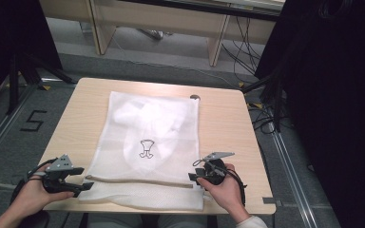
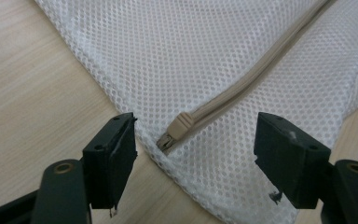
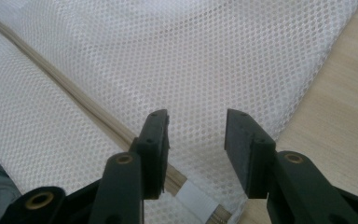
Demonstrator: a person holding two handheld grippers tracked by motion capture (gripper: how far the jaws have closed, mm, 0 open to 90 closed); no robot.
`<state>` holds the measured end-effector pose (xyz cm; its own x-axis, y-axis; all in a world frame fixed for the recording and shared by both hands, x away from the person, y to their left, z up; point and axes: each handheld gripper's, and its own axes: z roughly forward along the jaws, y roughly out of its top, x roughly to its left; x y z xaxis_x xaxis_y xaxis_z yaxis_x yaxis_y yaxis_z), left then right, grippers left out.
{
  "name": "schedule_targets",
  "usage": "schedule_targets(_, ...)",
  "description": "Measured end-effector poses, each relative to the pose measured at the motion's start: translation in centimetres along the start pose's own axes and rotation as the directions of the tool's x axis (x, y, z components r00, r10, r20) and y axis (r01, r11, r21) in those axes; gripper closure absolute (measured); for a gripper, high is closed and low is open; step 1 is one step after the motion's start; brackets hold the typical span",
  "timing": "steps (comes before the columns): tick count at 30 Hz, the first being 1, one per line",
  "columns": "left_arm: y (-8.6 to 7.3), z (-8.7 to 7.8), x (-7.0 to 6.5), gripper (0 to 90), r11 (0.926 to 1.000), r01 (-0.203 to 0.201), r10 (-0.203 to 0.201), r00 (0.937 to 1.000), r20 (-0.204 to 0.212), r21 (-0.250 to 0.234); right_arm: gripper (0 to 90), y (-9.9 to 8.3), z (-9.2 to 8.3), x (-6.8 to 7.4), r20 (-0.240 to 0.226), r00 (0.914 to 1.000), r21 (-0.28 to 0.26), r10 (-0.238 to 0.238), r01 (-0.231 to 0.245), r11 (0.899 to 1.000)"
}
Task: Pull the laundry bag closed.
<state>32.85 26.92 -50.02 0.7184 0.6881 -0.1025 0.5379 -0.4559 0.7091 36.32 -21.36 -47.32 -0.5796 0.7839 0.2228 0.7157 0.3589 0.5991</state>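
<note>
Both your grippers, left gripper and right gripper, gape at the mesh laundry bag; next, pinch its zipper pull.

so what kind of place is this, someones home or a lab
Most likely a lab or recording room, not a home. A small wooden table stands on grey floor with a taped "5" marking the spot, loose cables trail beside it, and black stands flank it. A white mesh bag lies on the table.

The near end of my mesh bag hangs over the desk edge. The little drawing is too small to tell.
</note>
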Motion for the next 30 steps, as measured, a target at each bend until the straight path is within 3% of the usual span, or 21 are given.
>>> schedule_targets(1, 0.0, -0.1, 0.2, 29.4, 0.9993, -0.029, 0.029, 0.9996, 0.003, 0.025, 58.3, -0.1, 0.4, -0.1, 0.013, 0.9998, -0.028, -0.016, 0.017, 0.999)
schedule_targets(2, -0.1, 0.0, 0.2, 30.1, 0.9994, -0.022, 0.022, 0.9998, 0.000, 0.025, 56.9, 0.1, 0.1, 0.1, -0.014, 0.9993, 0.020, -0.036, 0.036, 0.999)
schedule_targets(3, -0.1, 0.0, 0.2, 30.4, 0.9991, -0.026, 0.026, 0.9997, 0.001, 0.035, 56.5, -0.1, 0.6, 0.2, 0.006, 0.9995, -0.028, -0.030, 0.030, 0.999)
schedule_targets(5, -0.1, 0.0, 0.2, 30.3, 0.9991, -0.025, 0.025, 0.9997, 0.005, 0.034, 54.4, 0.2, 0.5, 0.6, -0.010, 0.9968, 0.011, -0.079, 0.080, 0.997)
schedule_targets(6, -0.2, 0.0, 0.2, 30.2, 0.9991, -0.026, 0.026, 0.9996, 0.006, 0.032, 53.7, 0.1, 1.0, 0.8, 0.008, 0.9973, -0.035, -0.073, 0.073, 0.997)
schedule_targets(7, -0.2, -0.1, 0.2, 30.2, 0.9989, -0.029, 0.028, 0.9996, 0.005, 0.036, 53.7, 0.1, 1.0, 0.8, 0.008, 0.9973, -0.035, -0.073, 0.073, 0.997)
schedule_targets(8, -0.2, -0.1, 0.1, 30.0, 0.9989, -0.027, 0.026, 0.9996, 0.006, 0.039, 53.2, 0.4, 0.8, 0.7, -0.031, 0.9891, -0.028, -0.144, 0.143, 0.989)
schedule_targets(9, -0.2, -0.1, 0.1, 29.8, 0.9988, -0.027, 0.027, 0.9996, 0.006, 0.042, 53.0, 0.5, 0.8, 0.9, -0.039, 0.9875, -0.034, -0.153, 0.151, 0.988)
schedule_targets(10, -0.2, 0.1, 0.0, 29.6, 0.9996, -0.006, 0.006, 1.0000, 0.001, 0.029, 53.0, 0.5, 1.2, 1.1, -0.044, 0.9859, -0.079, -0.161, 0.158, 0.984)
schedule_targets(11, -0.3, 0.1, -0.1, 29.3, 0.9995, 0.013, -0.013, 0.9999, 0.002, 0.029, 52.9, 0.6, 1.1, 1.3, -0.048, 0.9852, -0.077, -0.164, 0.160, 0.984)
schedule_targets(12, -0.2, 0.0, 0.1, 29.2, 0.9985, -0.026, 0.025, 0.9995, 0.017, 0.047, 52.9, 0.8, 0.9, 1.3, -0.051, 0.9800, -0.064, -0.192, 0.189, 0.980)
schedule_targets(13, -0.2, 0.1, -0.1, 29.1, 0.9998, 0.006, -0.006, 0.9998, 0.018, 0.020, 53.0, 1.0, 1.0, 1.5, -0.051, 0.9749, -0.069, -0.217, 0.213, 0.975)
schedule_targets(16, -0.3, 0.2, -0.2, 28.7, 0.9995, 0.026, -0.026, 0.9996, 0.009, 0.020, 53.4, 1.1, 1.3, 1.8, -0.049, 0.9715, -0.078, -0.232, 0.228, 0.971)
schedule_targets(18, -0.3, 0.2, -0.2, 28.3, 0.9993, 0.035, -0.036, 0.9993, 0.013, 0.014, 53.4, 1.4, 1.6, 2.1, -0.050, 0.9613, -0.064, -0.271, 0.268, 0.961)
schedule_targets(20, -0.3, 0.2, -0.2, 28.0, 0.9994, 0.026, -0.026, 0.9995, 0.019, 0.025, 53.6, 1.4, 1.9, 2.5, -0.053, 0.9634, -0.079, -0.263, 0.258, 0.963)
schedule_targets(21, -0.3, 0.1, -0.1, 28.0, 0.9996, 0.002, -0.002, 0.9997, 0.022, 0.030, 54.1, 1.6, 1.8, 2.6, -0.049, 0.9582, -0.047, -0.282, 0.280, 0.959)
schedule_targets(23, -0.3, 0.1, -0.2, 27.7, 0.9996, -0.002, 0.001, 0.9998, 0.021, 0.027, 55.5, 2.0, 2.6, 3.5, -0.046, 0.9508, -0.101, -0.306, 0.300, 0.948)
schedule_targets(26, -0.3, 0.1, -0.2, 27.6, 0.9995, -0.007, 0.006, 0.9997, 0.023, 0.032, 56.7, 2.4, 2.6, 4.0, -0.063, 0.9433, -0.072, -0.326, 0.321, 0.944)
schedule_targets(27, -0.4, 0.1, -0.2, 27.5, 0.9993, 0.010, -0.011, 0.9998, 0.018, 0.036, 57.3, 2.7, 2.9, 4.6, -0.077, 0.9413, -0.080, -0.329, 0.323, 0.943)
schedule_targets(28, -0.4, 0.2, -0.3, 27.5, 0.9992, 0.008, -0.008, 0.9997, 0.021, 0.039, 57.9, 2.7, 3.1, 4.8, -0.074, 0.9419, -0.093, -0.328, 0.321, 0.943)
schedule_targets(30, -0.3, 0.1, -0.2, 27.5, 0.9989, -0.017, 0.015, 0.9994, 0.030, 0.043, 58.8, 3.1, 3.5, 5.5, -0.088, 0.9328, -0.093, -0.350, 0.342, 0.935)
